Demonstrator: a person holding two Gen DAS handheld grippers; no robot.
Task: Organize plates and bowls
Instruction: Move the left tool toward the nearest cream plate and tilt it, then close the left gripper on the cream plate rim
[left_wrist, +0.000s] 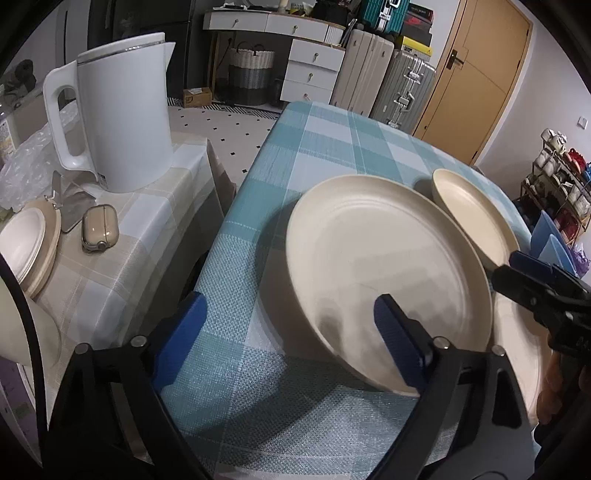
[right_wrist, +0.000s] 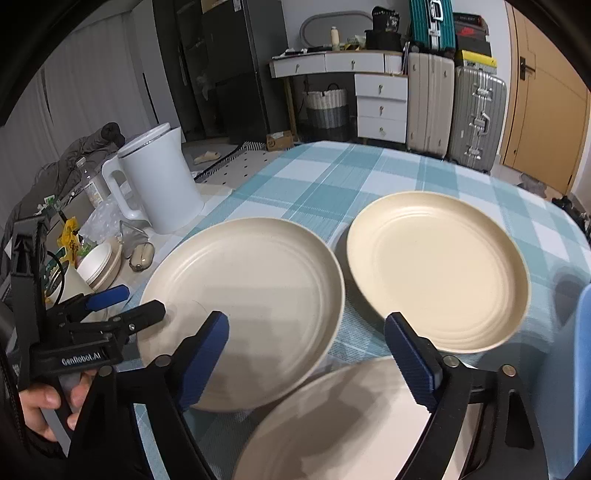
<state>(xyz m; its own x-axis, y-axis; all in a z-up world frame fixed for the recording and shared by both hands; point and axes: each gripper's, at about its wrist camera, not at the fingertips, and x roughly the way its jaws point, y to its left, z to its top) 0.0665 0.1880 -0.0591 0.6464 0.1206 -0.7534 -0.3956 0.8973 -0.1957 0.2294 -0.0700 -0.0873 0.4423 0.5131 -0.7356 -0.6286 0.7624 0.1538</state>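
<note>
Three cream plates lie on the teal checked table (left_wrist: 314, 147). The left plate (left_wrist: 369, 266) (right_wrist: 251, 302) is the one under my left gripper (left_wrist: 288, 336). That gripper is open: one blue pad hangs over the plate's inside, the other over the cloth to its left. The far right plate (right_wrist: 436, 269) (left_wrist: 469, 214) sits alone. Nearest is the third plate (right_wrist: 332, 424) (left_wrist: 524, 350), overlapping the left plate's rim. My right gripper (right_wrist: 308, 363) is open above that overlap and grips nothing. Each gripper also shows in the other's view: the right gripper (left_wrist: 517, 267), the left gripper (right_wrist: 129, 304).
A white kettle (left_wrist: 122, 118) stands on a beige checked side table (left_wrist: 129, 266) to the left, with an earbud case (left_wrist: 99, 229) and a small stack of cream dishes (left_wrist: 26, 247). A blue plastic thing (right_wrist: 583, 369) is at the right edge. Drawers and suitcases stand beyond.
</note>
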